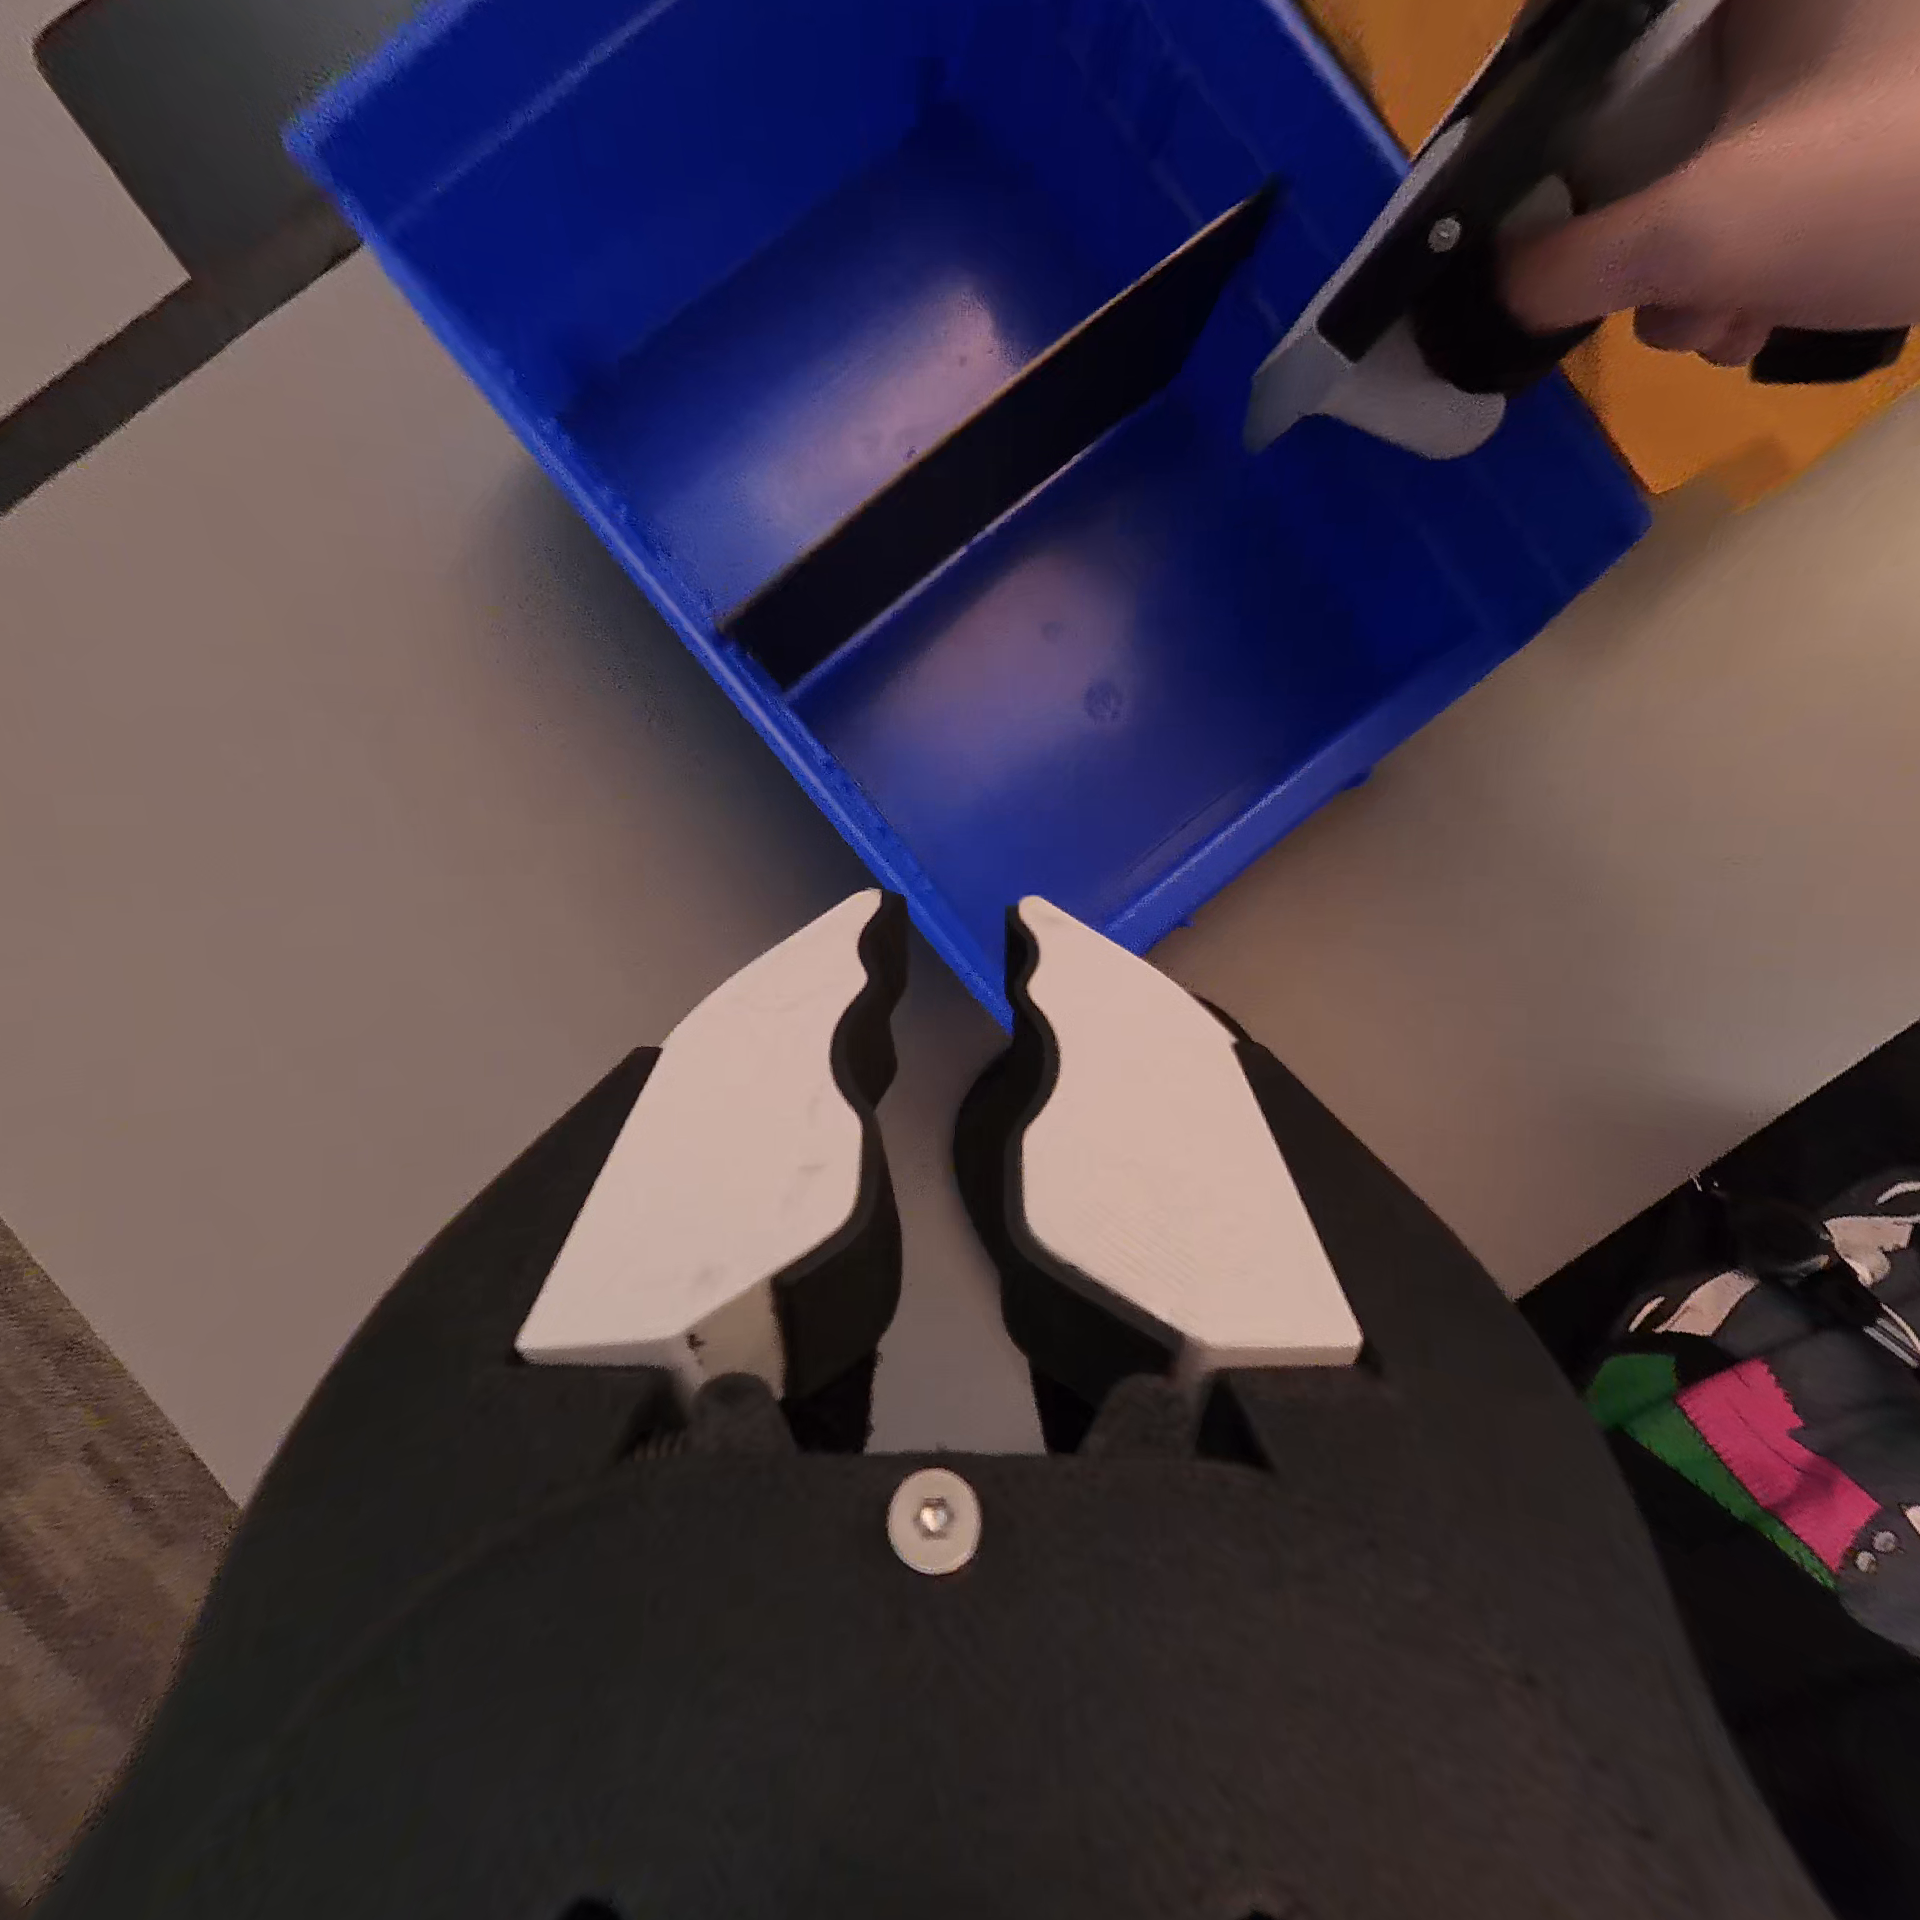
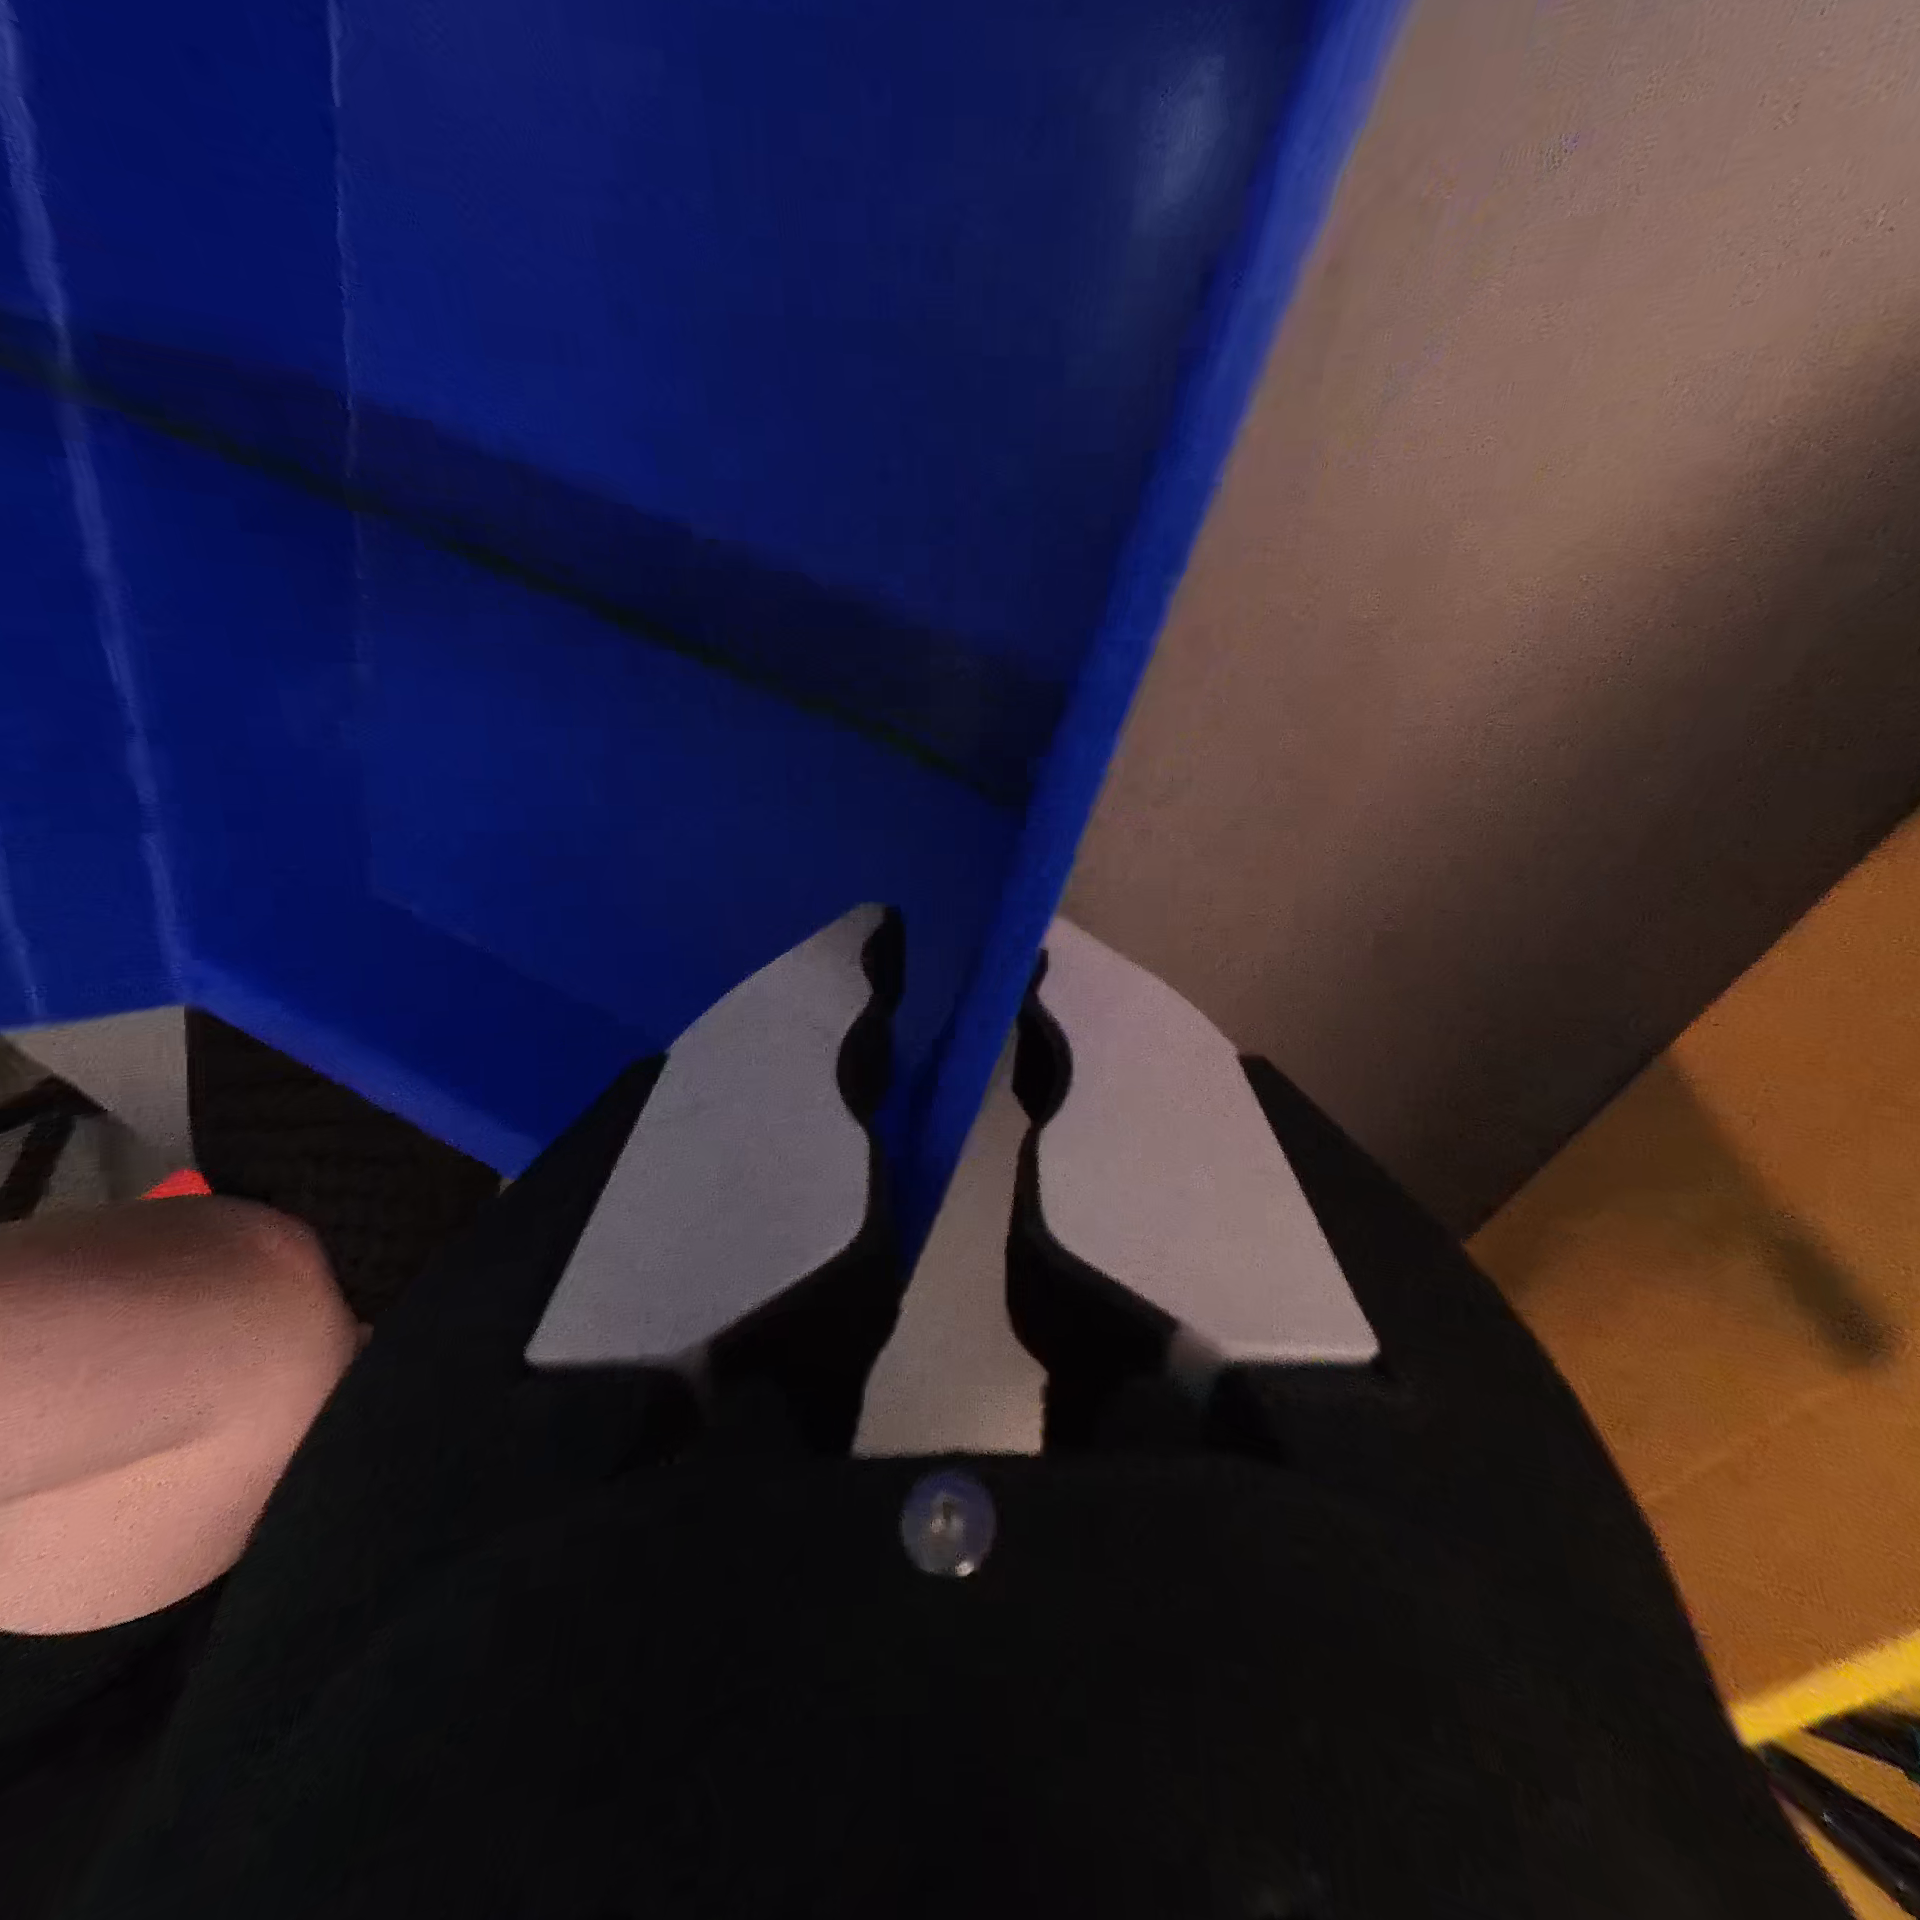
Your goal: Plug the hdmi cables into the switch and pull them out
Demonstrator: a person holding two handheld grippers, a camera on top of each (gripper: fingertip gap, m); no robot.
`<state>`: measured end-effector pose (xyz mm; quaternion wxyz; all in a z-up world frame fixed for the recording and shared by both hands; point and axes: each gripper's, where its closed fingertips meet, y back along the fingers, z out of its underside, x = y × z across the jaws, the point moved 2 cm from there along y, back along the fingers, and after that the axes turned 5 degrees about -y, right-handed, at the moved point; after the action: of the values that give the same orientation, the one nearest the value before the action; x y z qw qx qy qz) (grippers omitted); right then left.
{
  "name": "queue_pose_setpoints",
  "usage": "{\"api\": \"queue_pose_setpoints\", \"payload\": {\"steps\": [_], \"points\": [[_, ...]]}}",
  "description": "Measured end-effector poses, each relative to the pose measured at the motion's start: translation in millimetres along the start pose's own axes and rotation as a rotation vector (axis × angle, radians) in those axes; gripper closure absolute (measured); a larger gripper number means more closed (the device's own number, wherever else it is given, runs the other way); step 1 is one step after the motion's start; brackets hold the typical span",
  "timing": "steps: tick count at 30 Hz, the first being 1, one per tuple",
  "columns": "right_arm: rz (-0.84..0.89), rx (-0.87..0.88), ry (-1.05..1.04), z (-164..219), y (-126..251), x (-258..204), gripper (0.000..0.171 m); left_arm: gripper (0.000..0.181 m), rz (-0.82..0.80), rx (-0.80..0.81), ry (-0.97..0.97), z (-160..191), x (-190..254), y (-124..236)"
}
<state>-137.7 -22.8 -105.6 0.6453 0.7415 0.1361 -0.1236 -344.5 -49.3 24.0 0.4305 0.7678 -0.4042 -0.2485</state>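
No HDMI cable or switch shows in either view. A blue bin [image 1: 499, 208] with a black divider [image 1: 997, 436] stands on the grey table [image 1: 312, 831]; both of its compartments look empty. My left gripper [image 1: 958, 914] is slightly open and empty, with its tips just above the bin's near corner. My right gripper [image 2: 966, 935] straddles the bin's side wall [image 2: 1153, 520], which fills the gap between its pads. It also shows in the left wrist view [image 1: 1351, 395], at the bin's far right wall.
A person's hand [image 1: 1714, 208] holds the right gripper. An orange surface [image 1: 1714, 436] lies beyond the bin. A dark bag with green and pink items [image 1: 1766, 1455] sits off the table's right edge. Carpet [image 1: 83, 1455] shows at lower left.
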Motion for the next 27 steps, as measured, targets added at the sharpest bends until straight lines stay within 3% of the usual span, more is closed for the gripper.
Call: {"api": "queue_pose_setpoints", "payload": {"steps": [4, 8, 13, 16, 20, 23, 27], "points": [[0.069, -0.067, 0.053, -1.0, 9.9, 16.2, 0.164, 0.166, -0.068, 0.106, 0.012, -19.0, -0.2, 14.5], [0.012, -0.104, 0.1, 0.2, 44.5, 14.5, 0.164, 0.153, -0.157, 0.397, 0.088, -49.3, 3.3, 62.4], [-0.097, -0.051, 0.137, 3.8, 136.6, 11.5, 0.165, 0.139, -0.183, 0.879, 0.172, -64.1, 24.8, 144.4], [-0.134, 0.064, 0.105, 7.2, 212.9, 32.5, 0.165, 0.124, -0.183, 0.929, 0.166, -60.9, 34.1, 156.5], [-0.154, 0.251, -0.002, 25.1, 304.8, 94.4, 0.165, 0.119, 0.098, 0.827, 0.064, -87.3, 69.7, 117.1], [-0.117, 0.384, -0.126, 50.6, 348.9, 165.3, 0.164, 0.111, 0.268, 0.619, 0.047, -119.9, 92.0, 44.7], [0.02, 0.488, -0.299, 104.3, 370.1, 272.1, 0.164, 0.105, 0.46, 0.401, 0.108, -160.9, 127.8, -71.4]]}}
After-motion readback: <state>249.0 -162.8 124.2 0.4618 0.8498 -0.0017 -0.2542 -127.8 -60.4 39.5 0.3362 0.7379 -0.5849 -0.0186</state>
